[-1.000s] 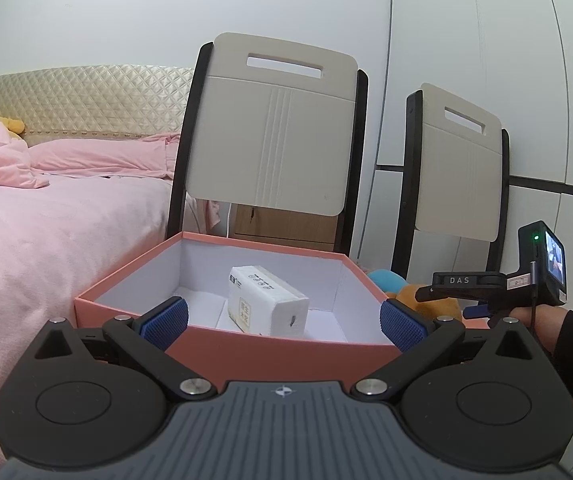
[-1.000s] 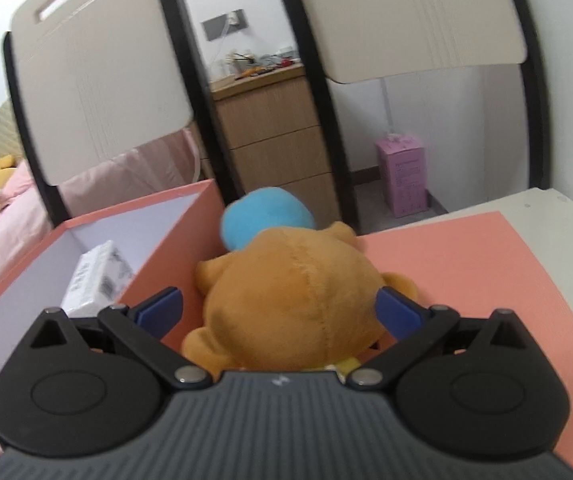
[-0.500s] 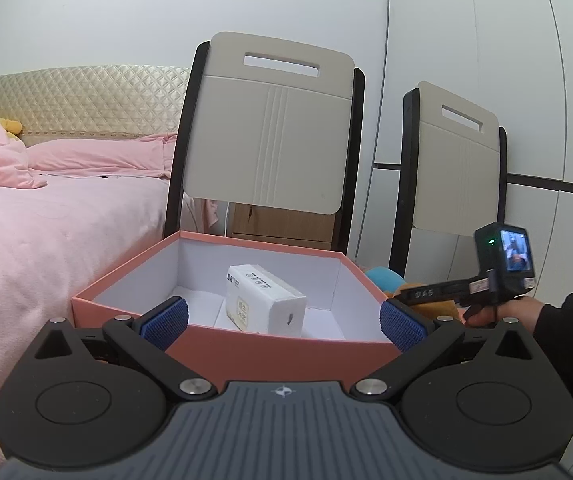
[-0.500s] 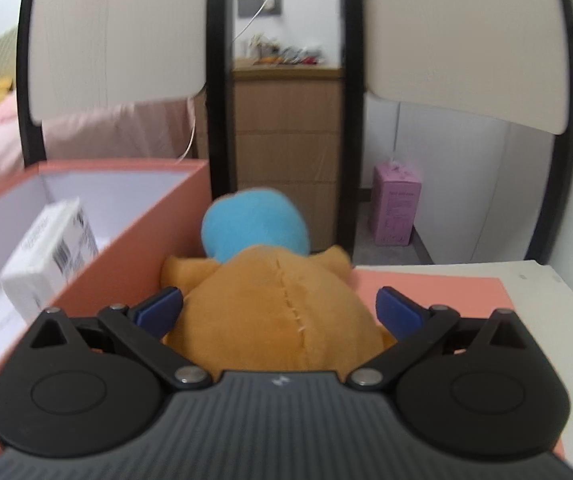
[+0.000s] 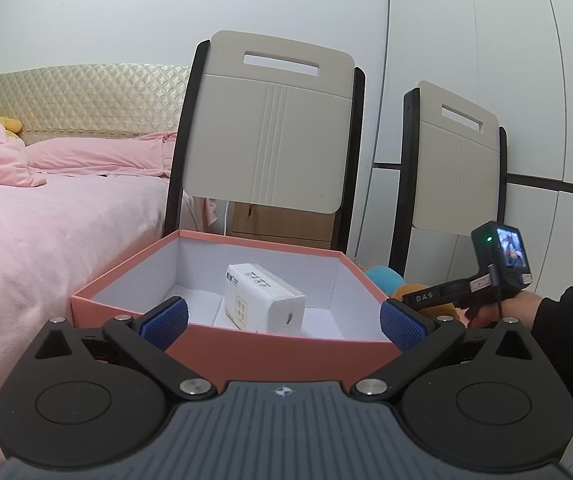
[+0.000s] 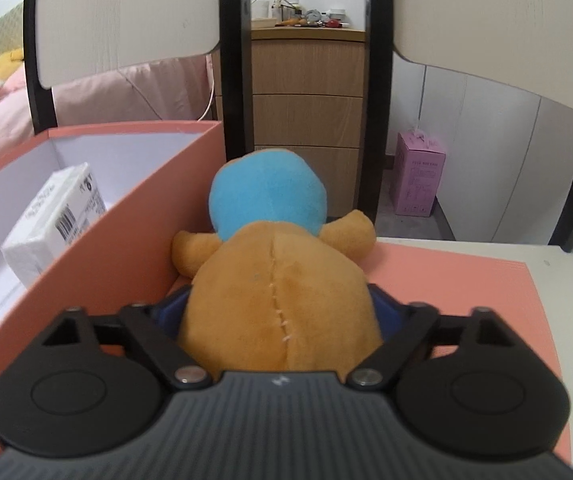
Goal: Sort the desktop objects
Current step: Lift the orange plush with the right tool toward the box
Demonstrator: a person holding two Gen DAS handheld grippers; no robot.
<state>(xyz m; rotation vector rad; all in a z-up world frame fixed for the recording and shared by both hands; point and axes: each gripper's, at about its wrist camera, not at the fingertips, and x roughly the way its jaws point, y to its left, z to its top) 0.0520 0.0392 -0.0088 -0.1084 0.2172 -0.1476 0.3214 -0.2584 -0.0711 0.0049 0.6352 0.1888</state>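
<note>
An orange plush toy (image 6: 274, 280) with a blue head lies on a salmon sheet (image 6: 466, 292), right beside the salmon box (image 6: 134, 216). My right gripper (image 6: 278, 312) is closing its jaws, and the blue pads (image 6: 386, 308) press against the toy's sides. In the left wrist view the plush toy (image 5: 384, 278) peeks out behind the box's right corner, with a hand holding the right gripper (image 5: 426, 300) at it. A white tissue pack (image 5: 262, 296) lies inside the box (image 5: 278, 348). My left gripper (image 5: 282, 320) hangs open just before the box's near wall, holding nothing.
Two chair backs (image 5: 270, 120) stand right behind the table's far edge. A bed with pink bedding (image 5: 46, 232) runs along the left. Beyond the chairs are a wooden dresser (image 6: 306, 92) and a pink carton (image 6: 418, 180) on the floor. The white table edge (image 6: 558, 272) shows at right.
The right gripper rolled upright, moved a little closer over the toy, and its jaws came in from wide apart onto the toy's sides. The left gripper stayed where it was.
</note>
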